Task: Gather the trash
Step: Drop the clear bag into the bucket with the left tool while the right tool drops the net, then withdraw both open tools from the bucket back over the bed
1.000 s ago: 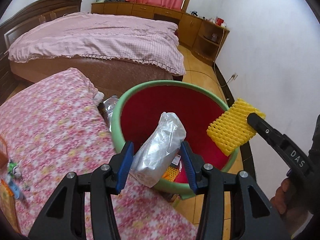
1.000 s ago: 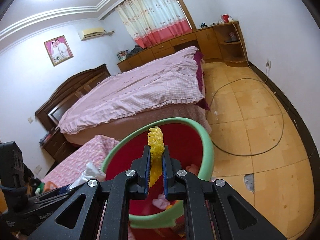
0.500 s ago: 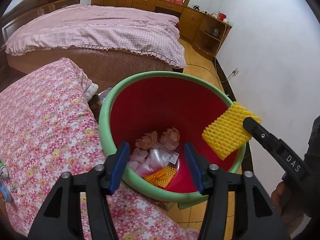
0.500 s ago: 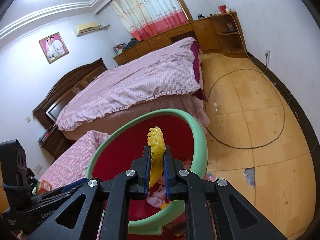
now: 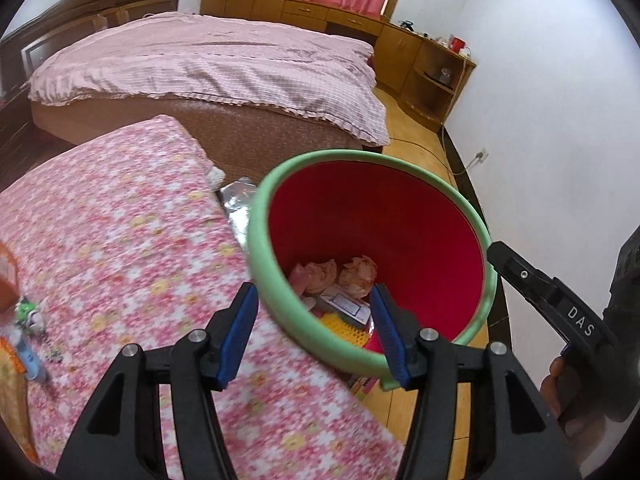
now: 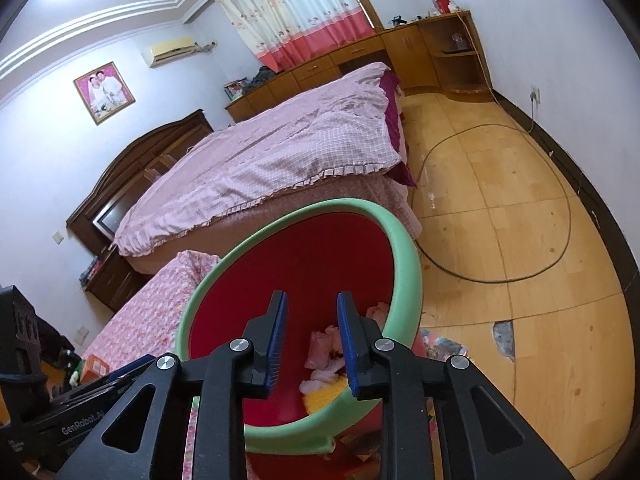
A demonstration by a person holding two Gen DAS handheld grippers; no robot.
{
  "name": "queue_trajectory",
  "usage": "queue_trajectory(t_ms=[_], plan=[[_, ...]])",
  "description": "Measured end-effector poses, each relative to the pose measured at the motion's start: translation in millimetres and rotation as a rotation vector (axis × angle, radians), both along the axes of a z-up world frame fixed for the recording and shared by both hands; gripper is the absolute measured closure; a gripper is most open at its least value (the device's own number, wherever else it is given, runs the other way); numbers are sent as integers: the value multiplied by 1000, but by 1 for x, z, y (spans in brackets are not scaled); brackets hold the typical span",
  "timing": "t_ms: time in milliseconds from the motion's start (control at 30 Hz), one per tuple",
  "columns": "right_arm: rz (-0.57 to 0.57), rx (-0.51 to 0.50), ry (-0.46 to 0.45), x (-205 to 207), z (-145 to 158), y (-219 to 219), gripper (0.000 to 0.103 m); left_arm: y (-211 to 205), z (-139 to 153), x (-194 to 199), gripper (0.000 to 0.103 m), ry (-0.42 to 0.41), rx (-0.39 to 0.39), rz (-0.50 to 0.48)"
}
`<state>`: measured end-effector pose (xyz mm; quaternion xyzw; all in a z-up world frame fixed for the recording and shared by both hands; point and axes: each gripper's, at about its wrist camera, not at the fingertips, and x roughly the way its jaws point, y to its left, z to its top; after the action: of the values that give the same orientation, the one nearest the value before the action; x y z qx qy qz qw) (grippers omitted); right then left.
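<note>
Both my left gripper [image 5: 314,330] and right gripper [image 6: 312,344], jaws just opening, gape empty above the green-rimmed red plastic bin [image 6: 408,256]; lowering either could tip it.

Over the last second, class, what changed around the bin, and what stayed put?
The left gripper dropped its plastic bag into the bin. The right gripper has just been opening and released the yellow foam net, now inside. The bin and floral cloth stayed put.
</note>
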<state>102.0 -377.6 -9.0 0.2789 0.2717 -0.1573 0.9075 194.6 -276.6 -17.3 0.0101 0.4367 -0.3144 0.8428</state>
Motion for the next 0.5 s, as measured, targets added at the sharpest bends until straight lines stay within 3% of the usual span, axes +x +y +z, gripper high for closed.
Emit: queue_trajectory(t_ms=[100,200,500], plan=[[16,-8,-11,-3,4,8,75,18,3,-1,45,-7,-5,40],[31,-11,-21,-4,9,17,65,36,4,-2,45,-1,-18,77],[87,-15,-24,-7,19,46,59,89,13,-7,45,-26,-14,161]])
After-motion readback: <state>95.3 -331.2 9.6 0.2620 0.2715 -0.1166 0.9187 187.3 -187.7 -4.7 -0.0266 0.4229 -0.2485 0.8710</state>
